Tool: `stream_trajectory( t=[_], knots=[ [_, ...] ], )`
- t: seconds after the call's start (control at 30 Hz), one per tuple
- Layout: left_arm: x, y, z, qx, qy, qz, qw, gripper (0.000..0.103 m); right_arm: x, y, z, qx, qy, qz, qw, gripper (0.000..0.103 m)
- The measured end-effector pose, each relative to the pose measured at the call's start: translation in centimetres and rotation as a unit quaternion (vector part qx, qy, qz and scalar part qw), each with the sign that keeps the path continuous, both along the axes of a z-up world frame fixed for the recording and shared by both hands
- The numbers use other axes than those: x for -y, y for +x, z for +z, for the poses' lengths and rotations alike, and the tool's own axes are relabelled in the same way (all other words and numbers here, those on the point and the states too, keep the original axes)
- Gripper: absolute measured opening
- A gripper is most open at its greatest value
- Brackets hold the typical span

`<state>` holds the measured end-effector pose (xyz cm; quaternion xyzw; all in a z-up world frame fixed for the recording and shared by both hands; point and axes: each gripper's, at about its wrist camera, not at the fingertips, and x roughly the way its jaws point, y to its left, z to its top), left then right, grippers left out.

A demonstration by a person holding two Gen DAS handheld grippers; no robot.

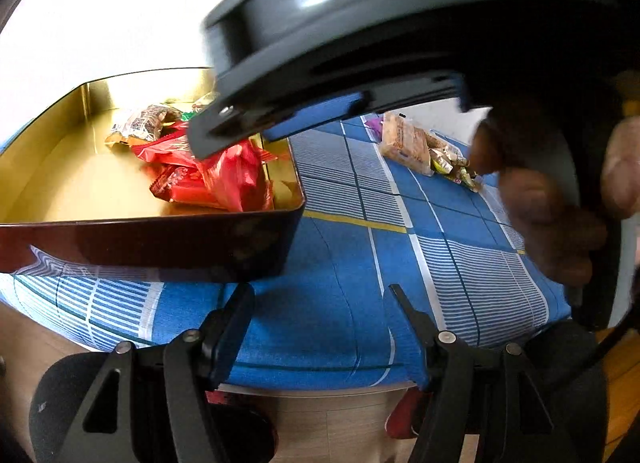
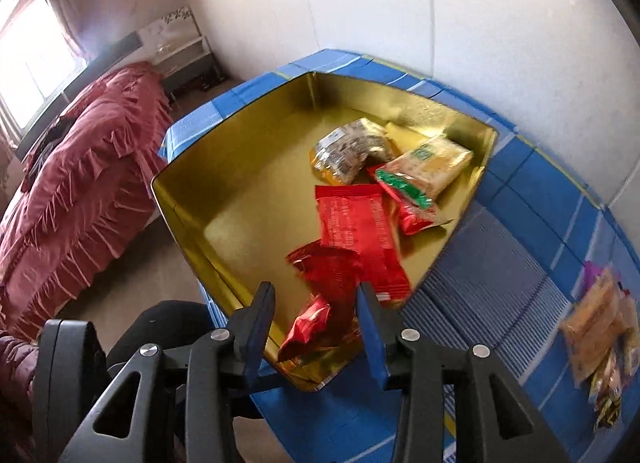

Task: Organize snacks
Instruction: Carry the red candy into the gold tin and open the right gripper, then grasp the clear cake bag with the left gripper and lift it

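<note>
A gold-lined tin box (image 2: 224, 199) sits on a blue checked cloth; it also shows in the left wrist view (image 1: 60, 167) with a dark red outer wall. Inside lie several snack packets: red ones (image 2: 352, 231) (image 1: 224, 175), a brown one (image 2: 348, 151) (image 1: 140, 123) and a yellow-green one (image 2: 432, 163). My right gripper (image 2: 316, 295) is open and empty above the box's near corner; it crosses the left wrist view (image 1: 236, 135). My left gripper (image 1: 320, 291) is open and empty over the cloth in front of the box. More loose snacks (image 1: 424, 147) (image 2: 600, 335) lie on the cloth right of the box.
The blue cloth (image 1: 340, 255) covers a small table against a white wall (image 2: 400, 3). A bed with a red cover (image 2: 80, 167) stands to the left across the floor. The table's near edge (image 1: 312, 387) is just under my left gripper.
</note>
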<state>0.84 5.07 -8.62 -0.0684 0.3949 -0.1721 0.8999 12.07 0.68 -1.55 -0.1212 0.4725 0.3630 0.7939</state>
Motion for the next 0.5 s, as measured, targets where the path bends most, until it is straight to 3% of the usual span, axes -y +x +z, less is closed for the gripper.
stream_trajectory(
  t=[0.3,0.5],
  knots=[
    [0.8,0.1,-0.4,0.003,0.014,-0.002,0.9999,0.067,7.0,-1.7,1.7,0.034,0.031,-0.086,0.995,0.042],
    [1.0,0.2,-0.4,0.006,0.023,-0.002,0.9997,0.067,14.7,-2.6,0.1,0.037,0.013,-0.207,0.978,0.042]
  ],
)
